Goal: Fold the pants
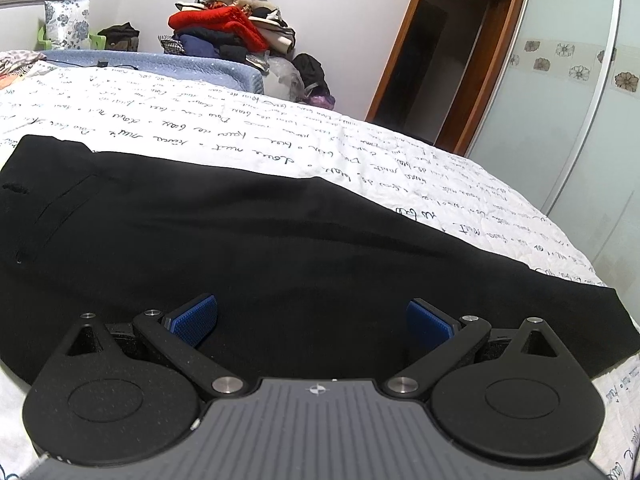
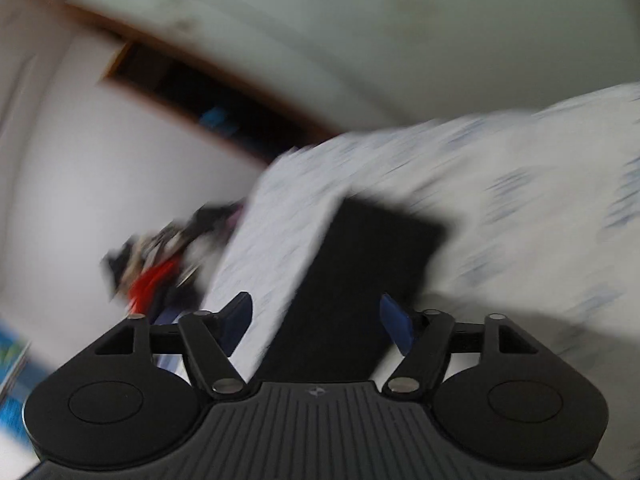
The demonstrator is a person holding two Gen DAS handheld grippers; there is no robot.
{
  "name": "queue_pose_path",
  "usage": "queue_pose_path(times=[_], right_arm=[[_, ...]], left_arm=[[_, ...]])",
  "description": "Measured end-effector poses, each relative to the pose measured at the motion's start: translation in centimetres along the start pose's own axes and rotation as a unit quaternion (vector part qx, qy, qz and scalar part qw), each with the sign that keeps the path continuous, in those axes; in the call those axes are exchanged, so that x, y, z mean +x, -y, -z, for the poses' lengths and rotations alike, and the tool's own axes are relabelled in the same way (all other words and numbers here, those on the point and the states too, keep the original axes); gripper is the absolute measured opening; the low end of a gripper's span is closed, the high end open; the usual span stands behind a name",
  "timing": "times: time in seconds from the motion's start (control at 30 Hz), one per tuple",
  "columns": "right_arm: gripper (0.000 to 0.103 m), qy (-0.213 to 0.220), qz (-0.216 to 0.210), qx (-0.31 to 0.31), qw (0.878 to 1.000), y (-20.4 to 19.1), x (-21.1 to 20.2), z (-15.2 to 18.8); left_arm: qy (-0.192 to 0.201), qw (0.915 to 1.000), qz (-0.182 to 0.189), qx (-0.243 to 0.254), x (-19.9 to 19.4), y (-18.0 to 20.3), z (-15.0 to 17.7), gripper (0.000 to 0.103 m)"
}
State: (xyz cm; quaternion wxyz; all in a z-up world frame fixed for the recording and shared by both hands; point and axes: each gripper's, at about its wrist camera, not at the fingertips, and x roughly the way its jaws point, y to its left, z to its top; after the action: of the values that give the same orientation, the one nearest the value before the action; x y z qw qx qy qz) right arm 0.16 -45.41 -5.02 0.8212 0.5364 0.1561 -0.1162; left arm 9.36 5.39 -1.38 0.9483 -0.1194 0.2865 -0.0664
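Note:
Black pants (image 1: 240,240) lie flat on a white bed cover (image 1: 248,140) printed with handwriting, waistband and pocket at the left. My left gripper (image 1: 312,322) hovers just above the near part of the pants, blue pads (image 1: 196,318) wide apart with nothing between them. The right wrist view is tilted and motion-blurred. There the pants (image 2: 360,272) show as a dark rectangle running away from the camera. My right gripper (image 2: 316,320) stands open above their near end, and no cloth is pinched between its pads (image 2: 394,324).
A heap of clothes (image 1: 232,24), red and dark, is piled against the wall behind the bed. A wooden wardrobe frame (image 1: 460,52) and a frosted sliding door (image 1: 580,100) stand at the right. A blue bed edge (image 1: 168,62) and a floral cushion (image 1: 66,24) lie at the back left.

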Motion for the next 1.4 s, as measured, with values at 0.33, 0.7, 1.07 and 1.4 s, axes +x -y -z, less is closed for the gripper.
queue_pose_path(times=[0.33, 0.7, 1.07, 1.4], right_arm=[[0.081, -0.007, 0.02, 0.044, 0.999, 1.6, 4.4, -1.2], [0.021, 0.037, 0.032, 0.041, 0.998, 3.3, 4.4, -2.1], [0.013, 0.04, -0.019, 0.089, 0.995, 5.8, 3.9, -2.1], [0.009, 0.007, -0.02, 0.072, 0.997, 5.3, 5.2, -3.2]], left_arm=[[-0.006, 0.9997, -0.014, 0.017, 0.2, 0.7, -0.1, 0.102], [-0.01, 0.9994, -0.021, 0.026, 0.3, 1.1, -0.1, 0.102], [-0.012, 0.9991, -0.025, 0.031, 0.3, 1.1, -0.1, 0.102], [-0.013, 0.999, -0.026, 0.033, 0.4, 1.2, -0.1, 0.102]])
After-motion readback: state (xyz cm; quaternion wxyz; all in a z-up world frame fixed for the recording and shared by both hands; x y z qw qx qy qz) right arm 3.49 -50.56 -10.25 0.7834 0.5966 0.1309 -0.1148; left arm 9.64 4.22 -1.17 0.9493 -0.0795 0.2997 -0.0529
